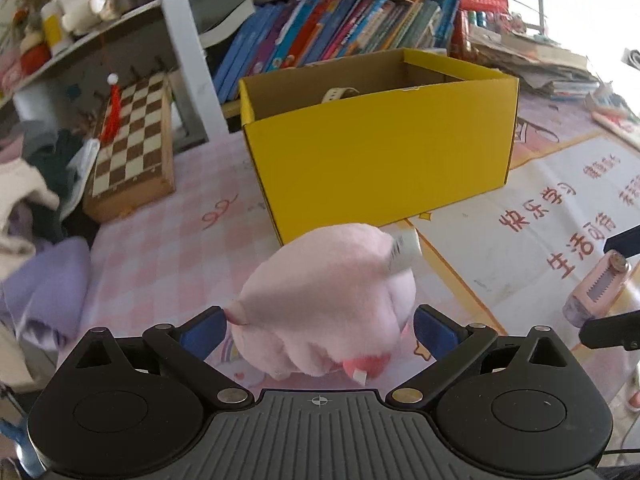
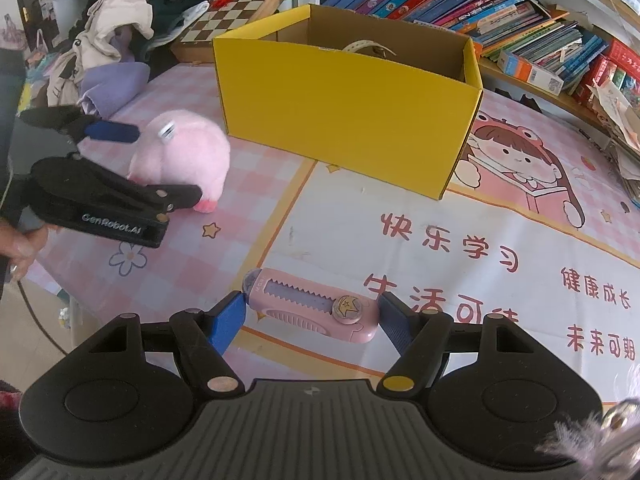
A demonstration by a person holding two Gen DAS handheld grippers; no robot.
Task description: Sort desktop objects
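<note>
A pink plush toy [image 1: 324, 304] lies on the pink desk mat in front of an open yellow box [image 1: 380, 156]. My left gripper [image 1: 320, 332] is open, its blue pads on either side of the plush, not squeezing it. In the right wrist view the plush [image 2: 184, 152] sits between the left gripper's fingers [image 2: 116, 132]. My right gripper [image 2: 312, 320] is open around a pink utility knife [image 2: 312, 304] lying flat on the mat; it also shows in the left wrist view [image 1: 596, 288]. The yellow box [image 2: 344, 108] holds a cream strap [image 2: 364, 46].
A chessboard [image 1: 132, 140] leans at the back left beside a pile of clothes [image 1: 36, 208]. Rows of books [image 1: 340, 28] fill the shelf behind the box. Stacked papers [image 1: 532, 60] lie at the back right. The mat [image 2: 480, 240] carries printed characters and a cartoon girl.
</note>
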